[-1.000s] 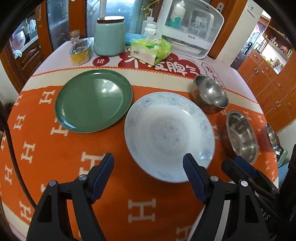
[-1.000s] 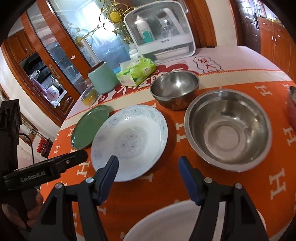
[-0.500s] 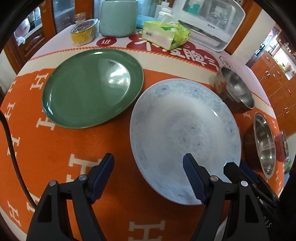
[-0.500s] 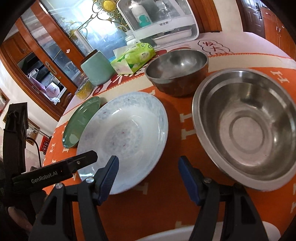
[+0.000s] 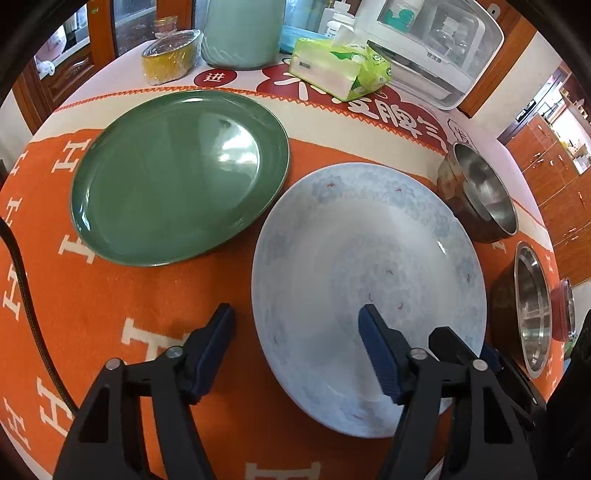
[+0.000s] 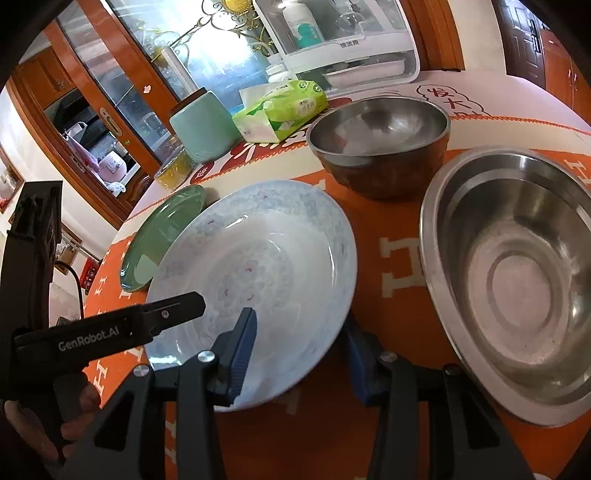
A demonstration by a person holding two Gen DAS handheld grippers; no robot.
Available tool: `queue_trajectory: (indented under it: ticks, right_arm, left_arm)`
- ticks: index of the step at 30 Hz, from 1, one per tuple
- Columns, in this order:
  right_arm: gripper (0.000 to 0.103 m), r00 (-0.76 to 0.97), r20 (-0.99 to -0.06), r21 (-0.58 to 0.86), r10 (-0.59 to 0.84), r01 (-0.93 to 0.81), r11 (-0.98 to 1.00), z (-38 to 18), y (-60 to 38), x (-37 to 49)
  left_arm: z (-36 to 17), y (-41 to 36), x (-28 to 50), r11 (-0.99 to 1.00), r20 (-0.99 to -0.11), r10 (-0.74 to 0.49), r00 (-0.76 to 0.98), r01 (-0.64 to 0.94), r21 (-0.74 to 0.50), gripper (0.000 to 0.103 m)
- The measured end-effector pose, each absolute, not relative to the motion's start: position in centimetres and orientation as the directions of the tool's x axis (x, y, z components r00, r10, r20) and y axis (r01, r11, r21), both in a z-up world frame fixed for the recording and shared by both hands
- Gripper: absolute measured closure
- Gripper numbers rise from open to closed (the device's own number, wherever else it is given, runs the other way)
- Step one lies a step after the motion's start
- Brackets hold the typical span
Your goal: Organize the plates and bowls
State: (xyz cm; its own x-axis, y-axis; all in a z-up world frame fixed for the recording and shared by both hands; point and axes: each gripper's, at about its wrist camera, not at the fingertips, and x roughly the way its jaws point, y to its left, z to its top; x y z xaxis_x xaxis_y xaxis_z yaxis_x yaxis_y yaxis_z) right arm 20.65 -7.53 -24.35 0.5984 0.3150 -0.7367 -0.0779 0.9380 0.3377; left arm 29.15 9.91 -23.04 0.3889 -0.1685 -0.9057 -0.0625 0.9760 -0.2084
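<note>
A white plate with a pale blue pattern (image 5: 365, 280) lies on the orange tablecloth; it also shows in the right wrist view (image 6: 255, 273). My left gripper (image 5: 295, 332) is open, straddling the plate's near-left rim, right finger over the plate. My right gripper (image 6: 299, 343) is open, straddling the plate's near-right rim, left finger above it and right finger below its edge. A green plate (image 5: 177, 177) lies to the left. A small steel bowl (image 6: 380, 140) and a large steel bowl (image 6: 517, 277) stand to the right.
At the back of the table stand a pale green jar (image 5: 240, 33), a tissue pack (image 5: 340, 70), a yellow lidded dish (image 5: 170, 59) and a white plastic case (image 5: 436, 48). A red-rimmed bowl (image 5: 565, 310) sits at the far right edge.
Both grippers have moved forward and down onto the white plate's near rim; each now straddles the rim. Jaws remain open.
</note>
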Motion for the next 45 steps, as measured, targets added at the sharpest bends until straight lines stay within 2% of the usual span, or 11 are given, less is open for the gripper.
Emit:
queue_trajectory:
  ticks: [2,4,6,7,9,13,19,37,45]
  right_arm:
    - [0.063,0.603,-0.737,0.33,0.305,-0.073,0.941,-24.4,-7.6,20.7]
    - [0.07,0.607,-0.739,0.324,0.293,-0.061,0.944,-24.5,-7.8,20.7]
    - [0.081,0.603,-0.746,0.32,0.282,-0.048,0.946,-24.5,-8.1,20.7]
    - [0.082,0.601,-0.746,0.326,0.287,-0.046,0.944,-24.5,-8.2,20.8]
    - [0.082,0.599,-0.746,0.332,0.292,-0.045,0.942,-24.6,-8.3,20.8]
    - [0.082,0.598,-0.746,0.336,0.294,-0.044,0.941,-24.6,-8.5,20.8]
    - [0.084,0.587,-0.749,0.35,0.307,-0.042,0.936,-24.6,-8.7,20.8]
    - [0.085,0.56,-0.763,0.328,0.322,-0.092,0.94,-24.1,-8.4,20.2]
    - [0.086,0.586,-0.735,0.325,0.341,-0.137,0.936,-23.3,-8.4,19.1]
  left_arm:
    - [-23.0,9.8,29.3,0.976,-0.905,-0.165,0.392,-0.064,-0.206,0.039]
    - [-23.0,9.7,29.3,0.978,-0.905,-0.158,0.395,-0.062,-0.198,0.041]
    - [-23.0,9.5,29.3,0.982,-0.907,-0.136,0.399,-0.068,-0.178,0.044]
    - [-23.0,9.3,29.3,0.984,-0.908,-0.12,0.402,-0.072,-0.163,0.046]
    - [-22.9,9.2,29.2,0.986,-0.908,-0.108,0.406,-0.075,-0.15,0.047]
    - [-22.8,9.2,29.1,0.984,-0.902,-0.12,0.415,-0.072,-0.164,0.061]
    - [-22.8,9.6,28.9,0.981,-0.897,-0.118,0.426,-0.093,-0.173,0.067]
    - [-22.4,9.5,27.4,0.987,-0.91,-0.126,0.394,-0.044,-0.156,0.067]
    - [-21.3,9.7,25.8,0.989,-0.902,-0.128,0.412,-0.018,-0.148,0.067]
